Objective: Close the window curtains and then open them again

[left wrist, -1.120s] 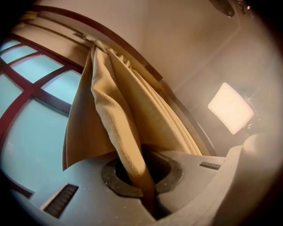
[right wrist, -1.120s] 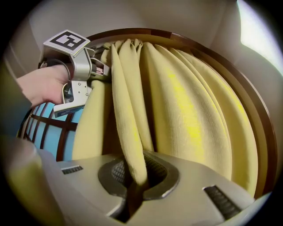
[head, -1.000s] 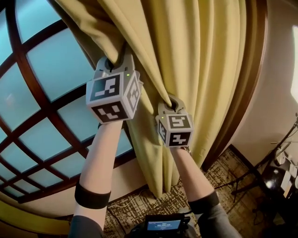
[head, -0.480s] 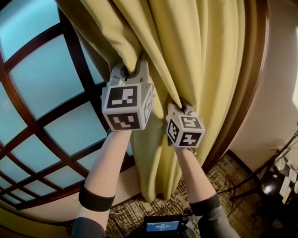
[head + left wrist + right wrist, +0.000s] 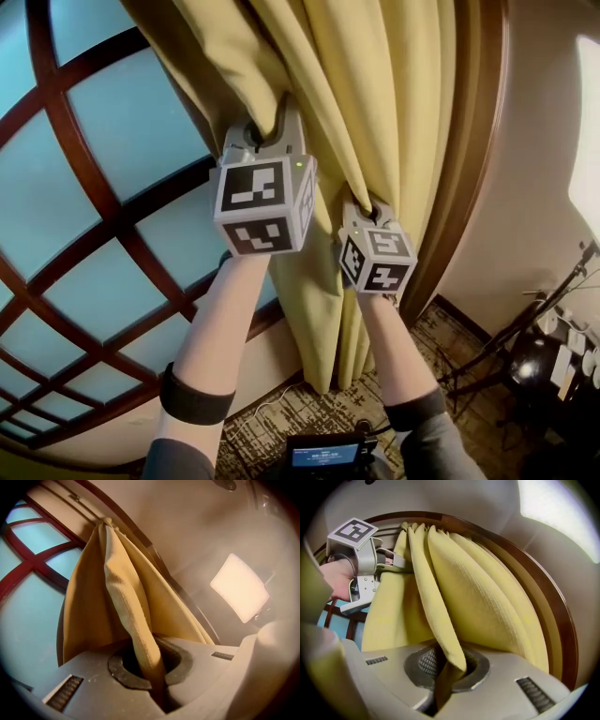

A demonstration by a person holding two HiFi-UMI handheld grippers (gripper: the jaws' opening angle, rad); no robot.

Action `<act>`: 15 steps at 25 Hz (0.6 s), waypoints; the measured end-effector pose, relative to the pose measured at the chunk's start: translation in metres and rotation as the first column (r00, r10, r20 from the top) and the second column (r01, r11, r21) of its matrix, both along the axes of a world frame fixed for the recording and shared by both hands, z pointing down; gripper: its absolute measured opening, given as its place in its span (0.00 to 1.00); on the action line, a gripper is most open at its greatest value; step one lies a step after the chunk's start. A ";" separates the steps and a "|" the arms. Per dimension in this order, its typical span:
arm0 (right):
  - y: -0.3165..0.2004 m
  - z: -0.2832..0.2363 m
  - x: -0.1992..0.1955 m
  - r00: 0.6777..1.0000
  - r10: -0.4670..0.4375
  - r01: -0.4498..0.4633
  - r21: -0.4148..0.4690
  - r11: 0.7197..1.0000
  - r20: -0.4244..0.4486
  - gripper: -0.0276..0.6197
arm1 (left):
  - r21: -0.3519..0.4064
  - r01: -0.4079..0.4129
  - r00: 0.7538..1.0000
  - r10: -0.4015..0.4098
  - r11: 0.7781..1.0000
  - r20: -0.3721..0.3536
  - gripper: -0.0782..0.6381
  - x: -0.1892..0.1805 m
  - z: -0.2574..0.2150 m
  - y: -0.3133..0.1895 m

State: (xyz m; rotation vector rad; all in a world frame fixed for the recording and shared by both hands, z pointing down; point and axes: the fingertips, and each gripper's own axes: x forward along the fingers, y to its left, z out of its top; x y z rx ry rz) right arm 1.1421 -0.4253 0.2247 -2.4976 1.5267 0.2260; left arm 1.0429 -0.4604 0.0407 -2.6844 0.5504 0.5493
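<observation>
Your left gripper and right gripper had their fingers closed on folds of the curtain, which was bunched at the right side of the window; the right gripper was nearer to the frame.

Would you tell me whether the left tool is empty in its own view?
No, the left tool is shut on a fold of the yellow curtain, which runs down into the slot between its jaws.

Setting: furnished room, home or hotel type. Evidence: wood-mullioned window left; yellow curtain; dark wood frame; cream wall right; patterned carpet; tripod stand near right.
</observation>
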 end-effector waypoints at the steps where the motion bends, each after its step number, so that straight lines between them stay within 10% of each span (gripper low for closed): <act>1: 0.003 0.000 0.007 1.000 0.003 -0.003 0.004 1.000 0.006 0.08 | 0.002 -0.002 1.000 0.002 1.000 -0.006 0.11 0.005 -0.001 0.003; 15: 0.046 -0.005 0.087 0.998 0.060 -0.061 0.025 0.998 0.031 0.08 | -0.007 -0.111 0.994 0.111 0.994 -0.013 0.11 0.091 0.001 0.051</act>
